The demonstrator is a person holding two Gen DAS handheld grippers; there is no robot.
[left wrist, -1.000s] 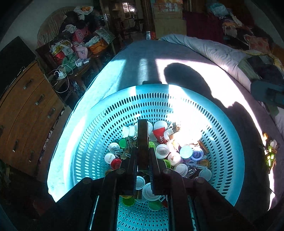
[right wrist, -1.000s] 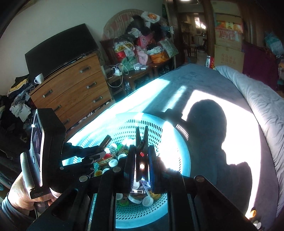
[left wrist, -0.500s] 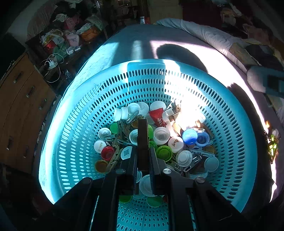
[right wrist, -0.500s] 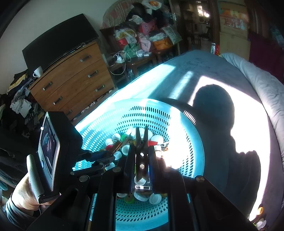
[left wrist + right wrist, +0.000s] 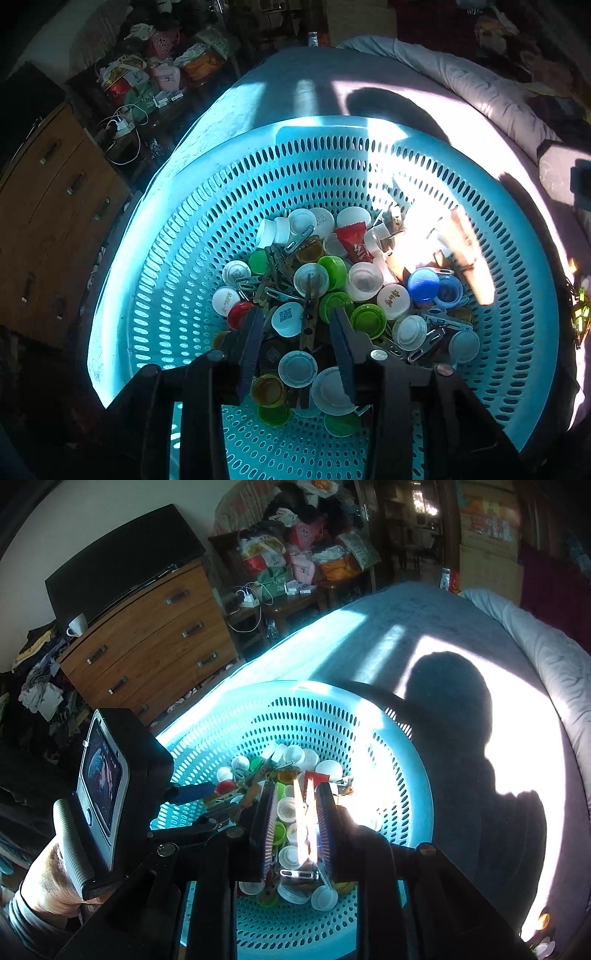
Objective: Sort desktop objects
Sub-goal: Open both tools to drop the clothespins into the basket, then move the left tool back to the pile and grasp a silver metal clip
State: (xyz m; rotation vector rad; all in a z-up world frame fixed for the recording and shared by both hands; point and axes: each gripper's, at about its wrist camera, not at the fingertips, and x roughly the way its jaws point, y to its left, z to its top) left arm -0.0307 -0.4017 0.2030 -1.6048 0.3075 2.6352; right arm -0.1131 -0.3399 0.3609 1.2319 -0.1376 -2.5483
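A turquoise perforated basket (image 5: 207, 229) stands on the bed and holds a heap of bottle caps (image 5: 364, 277), paper clips and wooden clothespins. My left gripper (image 5: 299, 325) hangs low over the heap, open, with a wooden clothespin (image 5: 309, 317) lying between its fingers. In the right wrist view the same basket (image 5: 406, 775) is below my right gripper (image 5: 295, 801), which is open with a sunlit clothespin (image 5: 306, 823) between its fingers, its grip unclear. The left gripper body (image 5: 110, 775) shows at left there.
The basket sits on a grey-blue bed cover (image 5: 424, 620) with a rolled quilt (image 5: 546, 657) along the right. A wooden dresser (image 5: 147, 646) and cluttered tables (image 5: 295, 565) stand beyond the bed's left side. Small items (image 5: 578, 314) lie right of the basket.
Both grippers have dropped closer to the basket. The left gripper, shut on a clothespin before, has opened. The right gripper's fingers have also spread apart.
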